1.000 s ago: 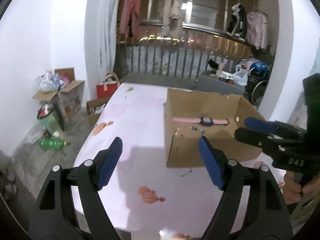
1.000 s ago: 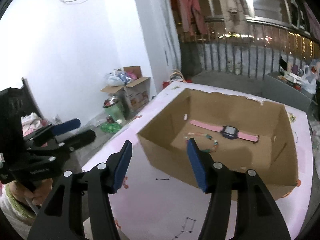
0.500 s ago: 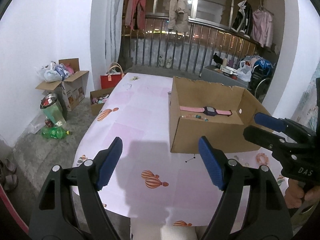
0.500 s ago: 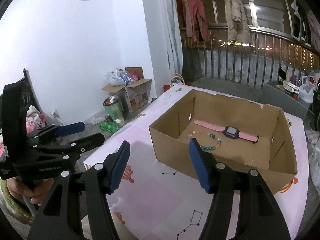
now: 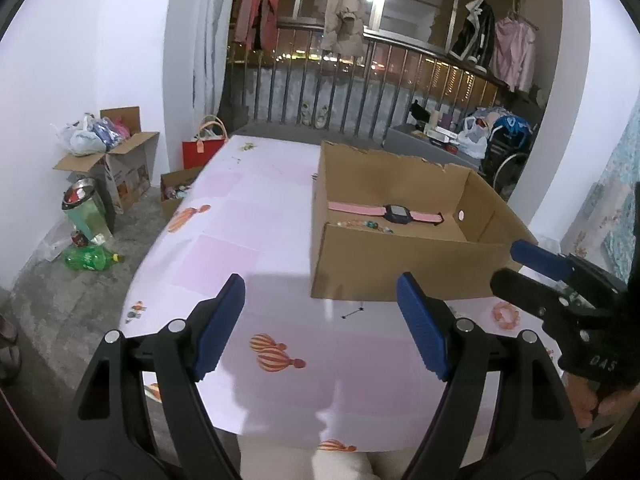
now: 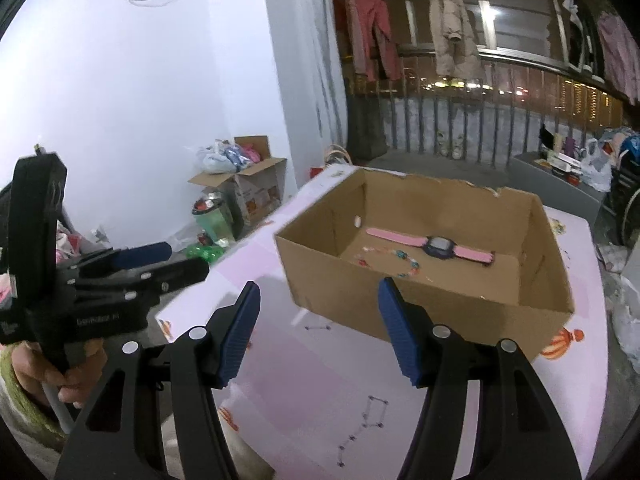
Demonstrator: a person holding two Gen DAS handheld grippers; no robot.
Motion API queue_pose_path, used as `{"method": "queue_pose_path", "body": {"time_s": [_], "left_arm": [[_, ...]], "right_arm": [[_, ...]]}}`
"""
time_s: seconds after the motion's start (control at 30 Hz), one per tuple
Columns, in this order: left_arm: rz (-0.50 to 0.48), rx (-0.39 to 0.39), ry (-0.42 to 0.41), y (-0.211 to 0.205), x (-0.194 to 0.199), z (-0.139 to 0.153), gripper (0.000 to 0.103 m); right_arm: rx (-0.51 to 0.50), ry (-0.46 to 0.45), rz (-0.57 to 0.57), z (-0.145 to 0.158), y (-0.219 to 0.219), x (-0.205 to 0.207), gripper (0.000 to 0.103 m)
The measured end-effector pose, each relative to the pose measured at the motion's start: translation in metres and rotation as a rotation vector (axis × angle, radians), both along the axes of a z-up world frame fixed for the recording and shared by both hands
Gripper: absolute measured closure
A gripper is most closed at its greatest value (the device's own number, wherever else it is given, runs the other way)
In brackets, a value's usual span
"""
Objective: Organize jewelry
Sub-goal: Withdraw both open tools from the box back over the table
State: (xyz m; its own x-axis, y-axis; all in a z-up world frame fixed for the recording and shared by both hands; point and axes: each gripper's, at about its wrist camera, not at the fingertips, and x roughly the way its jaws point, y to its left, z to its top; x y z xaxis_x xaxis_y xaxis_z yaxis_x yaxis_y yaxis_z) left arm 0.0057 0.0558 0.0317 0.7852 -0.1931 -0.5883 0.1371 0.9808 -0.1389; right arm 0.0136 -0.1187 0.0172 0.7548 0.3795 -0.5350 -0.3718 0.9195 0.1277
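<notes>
Pink watch (image 6: 432, 245) flat on box (image 5: 404, 272) floor; bead bracelet (image 6: 394, 260) just beside it, nearer front wall. Box on worktop (image 5: 256, 240), right of centre. Both grippers now farther back from box than second ago. Left gripper (image 5: 320, 322): jaws spread, empty. Right gripper (image 6: 318, 330): jaws spread, empty. Worktop shows no loose jewelry; task judged near complete.

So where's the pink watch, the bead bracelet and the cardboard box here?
pink watch (image 6: 438, 245): right wrist view, on its dark face.
bead bracelet (image 6: 413, 267): right wrist view, on the beads nearest the watch.
cardboard box (image 6: 332, 280): right wrist view, on its near outer wall.
</notes>
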Motion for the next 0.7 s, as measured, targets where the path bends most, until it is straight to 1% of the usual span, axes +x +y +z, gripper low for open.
{"method": "queue_pose_path", "body": {"time_s": [0.2,0.33,0.47,0.6,0.7], "left_arm": [[-0.026,0.015,0.048,-0.024,0.016,-0.018,0.029],[-0.026,0.038,0.07,-0.038,0.027,-0.028,0.029],[-0.024,0.064,0.09,-0.049,0.035,-0.037,0.029],[-0.017,0.079,0.107,-0.059,0.042,-0.046,0.029],[-0.015,0.087,0.128,-0.068,0.046,-0.054,0.029]], "right_arm": [[0.019,0.062,-0.071,-0.015,-0.036,-0.002,0.042],[0.037,0.081,-0.1,-0.026,-0.056,-0.003,0.04],[0.031,0.09,-0.123,-0.035,-0.07,-0.001,0.039],[0.025,0.101,-0.136,-0.041,-0.082,-0.002,0.033],[0.002,0.11,-0.138,-0.045,-0.087,-0.005,0.031]]}}
